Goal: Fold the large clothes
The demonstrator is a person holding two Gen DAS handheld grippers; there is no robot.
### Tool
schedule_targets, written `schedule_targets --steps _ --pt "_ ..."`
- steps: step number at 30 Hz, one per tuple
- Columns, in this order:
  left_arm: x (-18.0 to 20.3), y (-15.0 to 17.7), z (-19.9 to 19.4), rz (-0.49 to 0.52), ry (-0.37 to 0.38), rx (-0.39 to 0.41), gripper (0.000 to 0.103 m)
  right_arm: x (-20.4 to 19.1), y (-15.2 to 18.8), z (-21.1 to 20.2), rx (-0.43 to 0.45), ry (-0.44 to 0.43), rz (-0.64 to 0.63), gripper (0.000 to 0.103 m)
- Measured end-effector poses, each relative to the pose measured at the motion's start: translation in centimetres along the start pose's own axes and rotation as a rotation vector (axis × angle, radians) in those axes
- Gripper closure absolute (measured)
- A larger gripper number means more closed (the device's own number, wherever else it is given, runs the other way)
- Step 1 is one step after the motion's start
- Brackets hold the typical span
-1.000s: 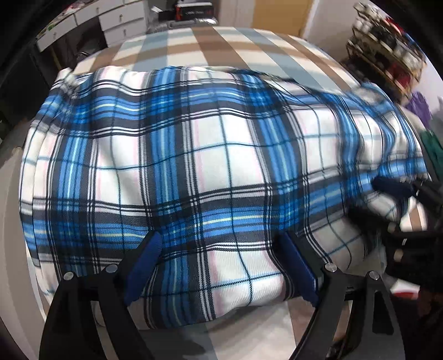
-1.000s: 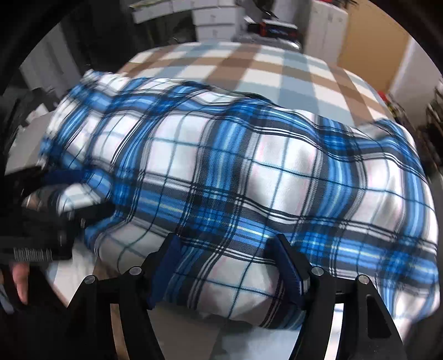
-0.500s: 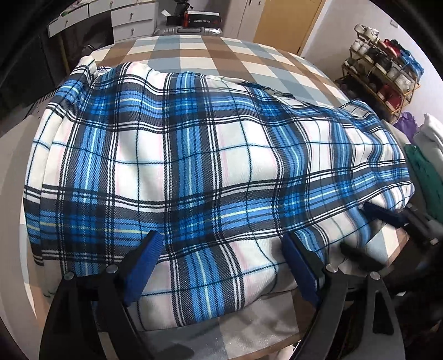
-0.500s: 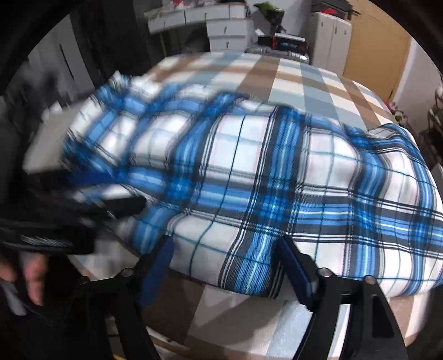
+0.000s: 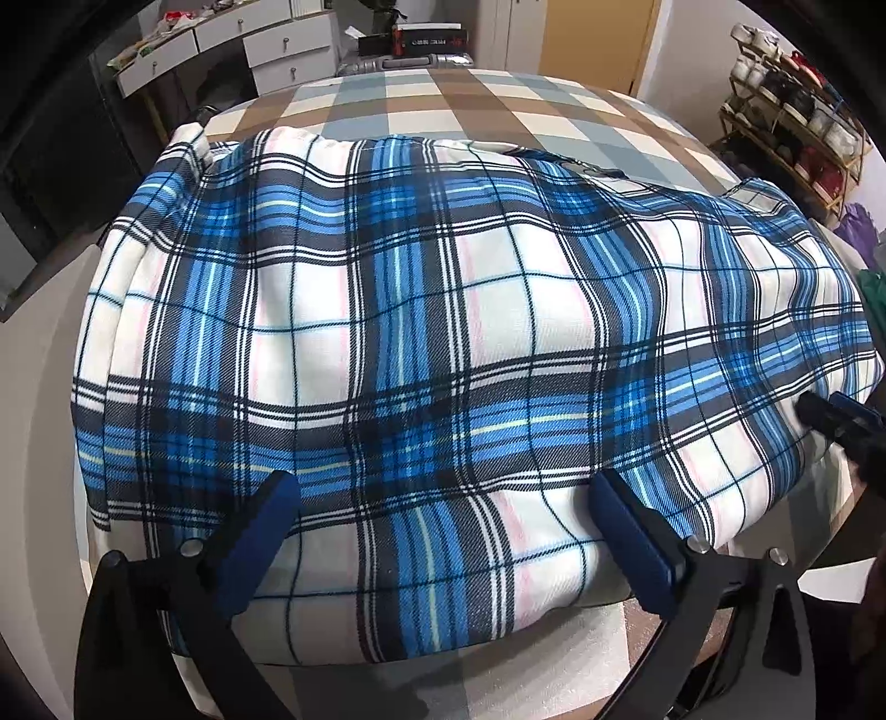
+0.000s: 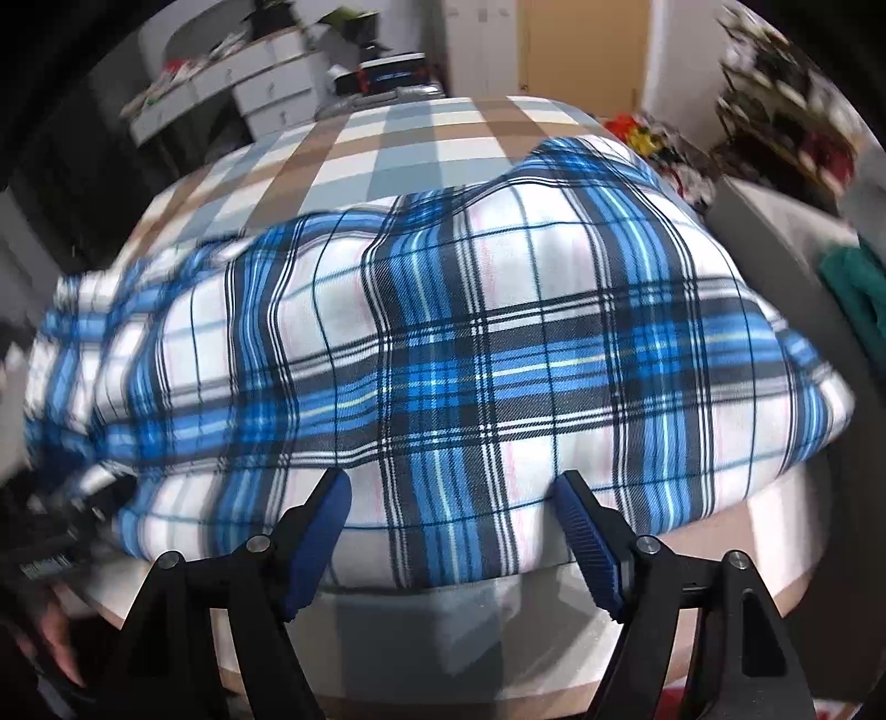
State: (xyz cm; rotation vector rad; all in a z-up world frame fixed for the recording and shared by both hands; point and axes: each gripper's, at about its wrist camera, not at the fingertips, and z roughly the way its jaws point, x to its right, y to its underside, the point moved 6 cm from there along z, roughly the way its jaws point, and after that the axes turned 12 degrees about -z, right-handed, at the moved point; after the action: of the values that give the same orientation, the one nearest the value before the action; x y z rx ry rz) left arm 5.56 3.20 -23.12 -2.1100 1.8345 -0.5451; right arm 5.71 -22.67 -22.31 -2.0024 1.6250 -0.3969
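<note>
Both claws, left (image 5: 443,520) and right (image 6: 451,507), gape open at the near edge of the garment (image 5: 443,332), whose long axis lies crosswise on the worktop (image 5: 498,105).

One blue-and-white plaid garment (image 5: 443,343), spread across one table under a single brown, grey and white checked tablecloth (image 5: 470,105). Two grippers: left gripper (image 5: 443,504), right gripper (image 6: 451,498), each with two blue-padded fingers (image 5: 260,531). Beyond the table, one white drawer unit (image 5: 277,47), three drawer fronts showing; one black box with red trim (image 5: 426,39); one wooden door (image 5: 598,39). One shoe rack (image 5: 792,105) to the side, pairs too small to count. One green cloth (image 6: 858,299).
</note>
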Motion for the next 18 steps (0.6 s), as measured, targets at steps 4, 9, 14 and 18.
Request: schedule_targets --steps 4,9,14,18 --pt "-0.3 0.2 -0.1 -0.003 0.009 0.011 0.001 -0.3 -0.7 -3.2 0.157 -0.02 -0.025 0.027" --pt "-0.3 0.4 -0.2 -0.005 0.0 0.014 0.001 -2.1 0.4 1.0 -0.02 -0.069 -0.057 0.024" --pt "0.4 0.8 -0.9 0.052 -0.056 0.052 0.001 -3.8 0.6 1.1 -0.042 -0.021 -0.136 0.014" --pt "1.2 0.1 -3.0 0.047 0.022 0.084 0.002 -2.1 0.4 0.2 -0.021 -0.149 0.018 0.013"
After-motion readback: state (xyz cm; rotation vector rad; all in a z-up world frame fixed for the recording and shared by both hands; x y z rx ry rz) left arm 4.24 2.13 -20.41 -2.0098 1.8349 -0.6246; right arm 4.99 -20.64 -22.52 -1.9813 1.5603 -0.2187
